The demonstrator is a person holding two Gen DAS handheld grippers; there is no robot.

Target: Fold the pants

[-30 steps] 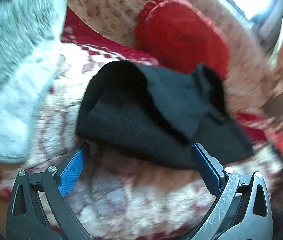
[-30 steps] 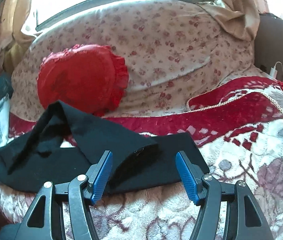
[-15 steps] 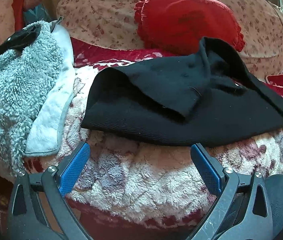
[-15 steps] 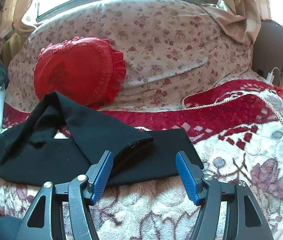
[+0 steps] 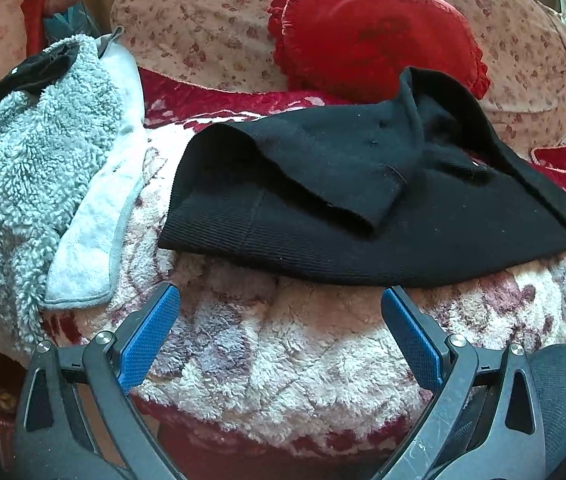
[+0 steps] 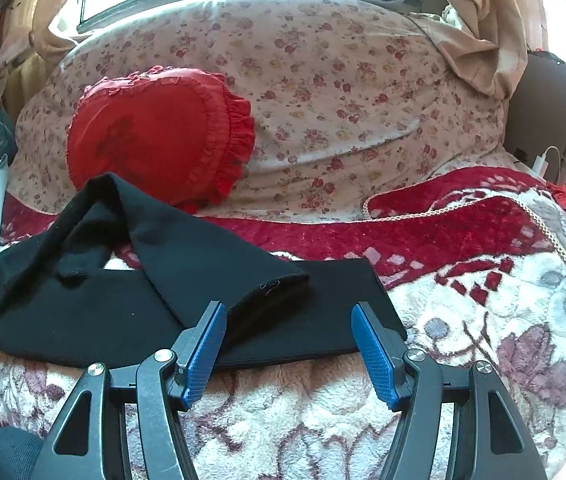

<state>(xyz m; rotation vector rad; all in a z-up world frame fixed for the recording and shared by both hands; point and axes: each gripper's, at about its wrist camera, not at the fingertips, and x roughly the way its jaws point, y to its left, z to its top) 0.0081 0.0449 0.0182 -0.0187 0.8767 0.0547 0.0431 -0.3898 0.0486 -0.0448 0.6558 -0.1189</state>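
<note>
Black pants (image 5: 363,216) lie partly folded on a fluffy red and white floral blanket (image 5: 275,344). One leg is laid loosely over the other, its cuff gaping open in the right wrist view (image 6: 275,288). The pants also show in that view (image 6: 123,300). My left gripper (image 5: 281,336) is open and empty, just short of the pants' near edge at the waist end. My right gripper (image 6: 289,344) is open and empty, its fingertips at the near edge of the leg ends.
A red heart-shaped cushion (image 5: 375,36) leans on a floral pillow (image 6: 343,92) behind the pants. A grey fleece garment (image 5: 31,160) lies to the left. The blanket's front edge drops off below my left gripper. A charger and cable (image 6: 543,162) sit at far right.
My left gripper has pulled back and steadied, open, away from the pants. My right gripper has drawn back slightly. The pants lie released on the blanket.
</note>
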